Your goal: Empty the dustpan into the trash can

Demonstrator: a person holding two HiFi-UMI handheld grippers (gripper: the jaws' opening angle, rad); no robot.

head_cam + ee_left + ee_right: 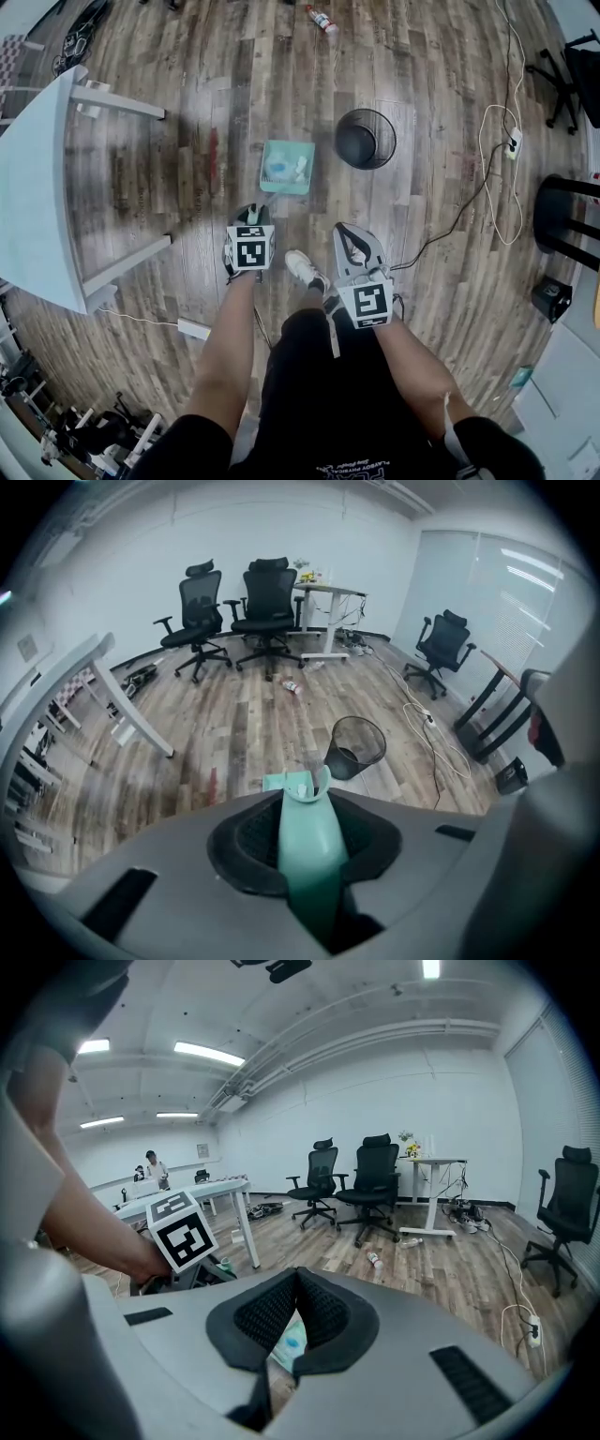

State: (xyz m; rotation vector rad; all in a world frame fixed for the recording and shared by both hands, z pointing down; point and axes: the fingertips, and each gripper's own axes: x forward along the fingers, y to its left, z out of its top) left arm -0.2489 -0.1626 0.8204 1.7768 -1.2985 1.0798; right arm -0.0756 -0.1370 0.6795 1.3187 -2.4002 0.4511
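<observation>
Left tongs [251, 214]: narrowly open and clenched on the teal handle [309, 841] of the dustpan [287, 167], with the dark pads [246, 841] bearing on either side of the handle. The handle runs from between the pads forward and down to the pan, which lies on the wooden floor [187, 112] just ahead of these tongs. Right tongs [349, 234]: closed with the tips together and nothing held. They sit beside the left tongs, apart from the dustpan, and touch nothing that can be seen. Through the slot below their tips, part of the pan shows on the floor ahead. Containers: the pan holds a small heap of white and pale blue litter [281, 169]. The trash can [366, 138], black mesh and round, stands upright on the floor ahead of the right tongs, just to the right of the pan and not touching it. Its inside is dark, and its contents cannot be made out.
</observation>
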